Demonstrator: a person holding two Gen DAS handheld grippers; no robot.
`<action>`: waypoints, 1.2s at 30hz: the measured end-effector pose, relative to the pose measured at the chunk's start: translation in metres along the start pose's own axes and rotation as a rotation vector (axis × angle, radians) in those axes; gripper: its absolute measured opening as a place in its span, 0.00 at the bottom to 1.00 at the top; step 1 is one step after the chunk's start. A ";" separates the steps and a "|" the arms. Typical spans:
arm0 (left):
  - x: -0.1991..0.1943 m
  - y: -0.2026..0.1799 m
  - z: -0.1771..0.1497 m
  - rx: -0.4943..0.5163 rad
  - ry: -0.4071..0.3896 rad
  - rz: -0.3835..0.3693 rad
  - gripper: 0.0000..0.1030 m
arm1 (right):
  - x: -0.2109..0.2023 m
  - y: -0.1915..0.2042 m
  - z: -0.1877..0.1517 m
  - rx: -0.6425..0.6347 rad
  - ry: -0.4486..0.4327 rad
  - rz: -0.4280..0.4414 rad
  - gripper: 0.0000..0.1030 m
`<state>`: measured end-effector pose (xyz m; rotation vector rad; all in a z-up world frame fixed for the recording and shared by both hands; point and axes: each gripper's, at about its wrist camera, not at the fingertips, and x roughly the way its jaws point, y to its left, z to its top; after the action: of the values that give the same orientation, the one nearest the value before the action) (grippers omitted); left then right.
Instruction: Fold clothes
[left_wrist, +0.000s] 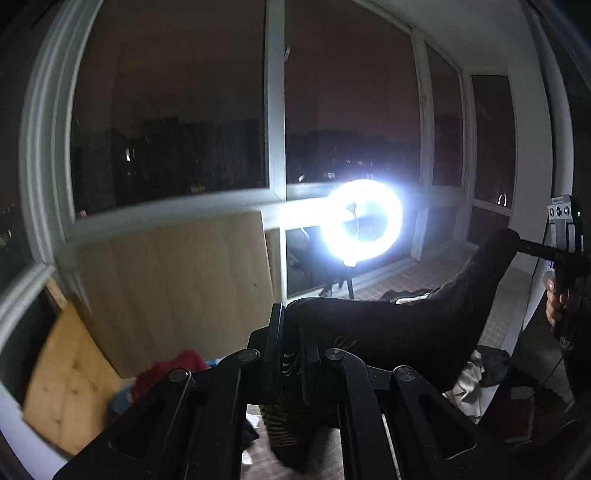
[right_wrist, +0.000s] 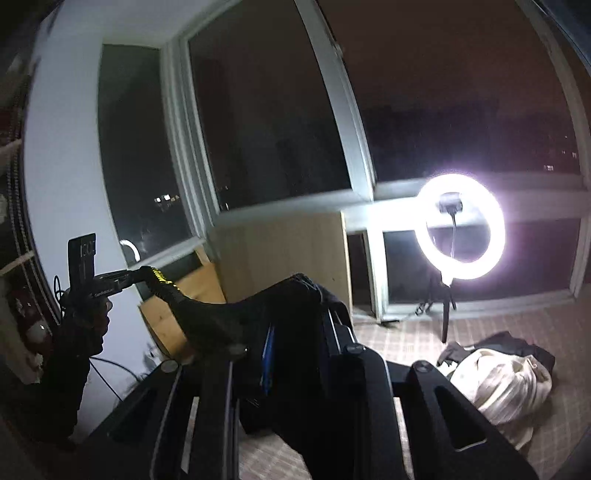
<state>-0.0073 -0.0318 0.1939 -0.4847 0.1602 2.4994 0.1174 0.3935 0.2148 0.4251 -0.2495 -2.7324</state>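
Note:
A dark garment (left_wrist: 388, 332) with yellow-green markings hangs stretched in the air between both grippers. My left gripper (left_wrist: 291, 321) is shut on one end of it; the cloth droops below the fingers. In the left wrist view my right gripper (left_wrist: 517, 240) pinches the garment's far end at the right. In the right wrist view my right gripper (right_wrist: 314, 291) is shut on the dark garment (right_wrist: 236, 321), and my left gripper (right_wrist: 138, 275) holds its striped end at the left.
A bright ring light (left_wrist: 360, 221) on a tripod stands on the tiled floor by the dark windows (left_wrist: 170, 122). Wooden boards (left_wrist: 177, 280) lean on the window wall. A cream and dark clothes pile (right_wrist: 502, 384) lies on the floor, red cloth (left_wrist: 166, 373) at the left.

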 end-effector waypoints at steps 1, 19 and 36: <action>-0.012 -0.002 0.001 0.000 -0.010 0.008 0.06 | -0.007 0.004 0.001 0.001 -0.013 0.002 0.18; 0.153 0.034 -0.001 -0.041 0.270 0.029 0.06 | 0.107 -0.080 -0.002 0.097 0.181 -0.086 0.18; 0.448 0.094 -0.161 -0.141 0.705 0.142 0.10 | 0.382 -0.265 -0.146 0.227 0.711 -0.283 0.29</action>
<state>-0.3542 0.0899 -0.1233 -1.4434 0.2960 2.3730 -0.2607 0.4758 -0.0809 1.5425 -0.3198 -2.6063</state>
